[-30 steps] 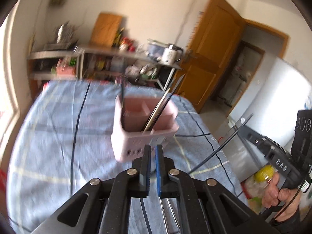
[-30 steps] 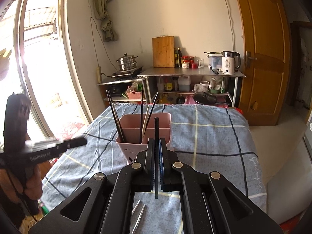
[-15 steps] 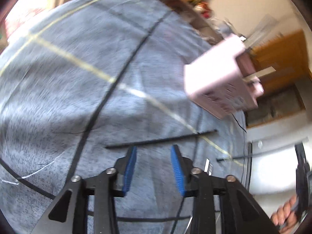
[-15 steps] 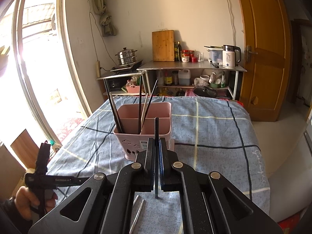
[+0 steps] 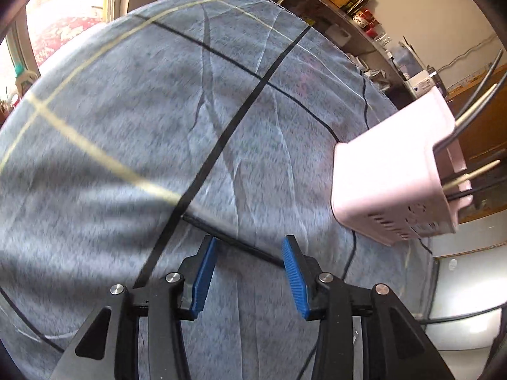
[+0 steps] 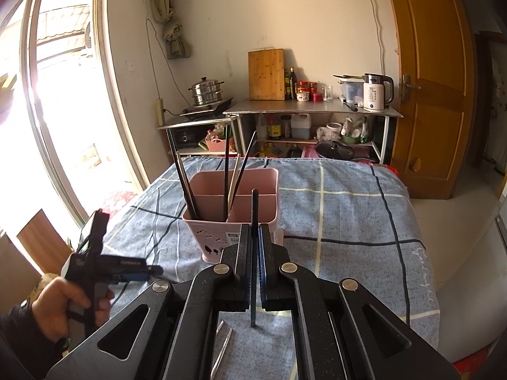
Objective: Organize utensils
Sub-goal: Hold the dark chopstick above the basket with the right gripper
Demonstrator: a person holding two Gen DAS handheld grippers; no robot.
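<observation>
1. Straddling a black chopstick (image 5: 234, 242) on the cloth (image 5: 126, 126): left gripper (image 5: 250, 272), jaws apart, blue pads (image 5: 202, 280) either side, stick crossing the gap at a slant. Not clamped yet, no contact visible.
2. Clamped on a second dark stick (image 6: 254, 253): right gripper (image 6: 254, 269), jaws together, stick held upright, top end poking above the fingers, lower end below them.
3. Lying loose on the cloth under the right gripper: two metal chopsticks (image 6: 223, 345), not yet sorted.
4. Further out: pink caddy (image 6: 234, 212), standing on the cloth, already holding several dark and pale sticks leaning in its compartments. Seen at the right edge in the left view, well apart from the left gripper.
5. Step in hand, by the look of it: left pick-up of the lying stick; right load waiting to go into the caddy.
6. Next move likely calls for: lowering the left pads to cloth level, squaring to the stick, closing near mid-length. Thin and slanted, so may roll or slip out. Then lifting clear and tipping end-down into a compartment.
</observation>
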